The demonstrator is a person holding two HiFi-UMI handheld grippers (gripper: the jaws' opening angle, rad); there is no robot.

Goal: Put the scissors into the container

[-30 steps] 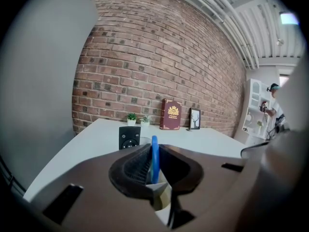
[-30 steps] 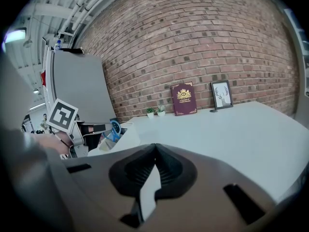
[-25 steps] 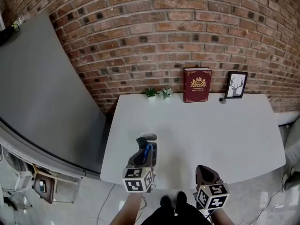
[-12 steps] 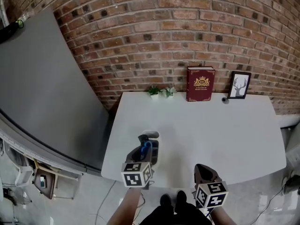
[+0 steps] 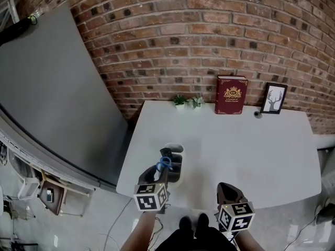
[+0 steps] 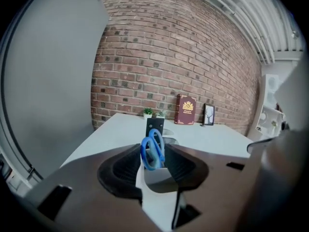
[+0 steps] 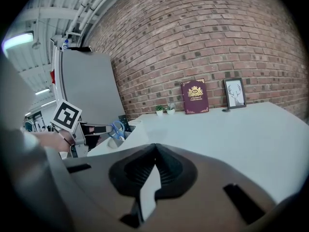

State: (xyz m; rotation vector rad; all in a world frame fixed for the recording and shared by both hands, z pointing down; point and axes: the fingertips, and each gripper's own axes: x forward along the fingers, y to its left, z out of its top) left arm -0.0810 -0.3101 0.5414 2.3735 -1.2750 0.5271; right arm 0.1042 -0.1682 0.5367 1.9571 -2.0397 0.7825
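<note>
Blue-handled scissors (image 6: 152, 151) are seen upright in the container (image 5: 178, 169) near the table (image 5: 251, 150) edge. Their handles are flanked by the left gripper (image 6: 154, 161) jaws, just opened and spread clear. Right gripper (image 7: 154, 151) jaws are closed, empty.

Head view steeply down over table (image 5: 251, 156); both gripper views low across it toward shared brick wall (image 6: 159, 57).

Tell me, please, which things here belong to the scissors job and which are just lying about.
Job: blue-handled scissors, standing in the container; left hand-held gripper, jaws just opened, handles between them.
Lying about: red book; framed deer picture; two small potted plants.
</note>
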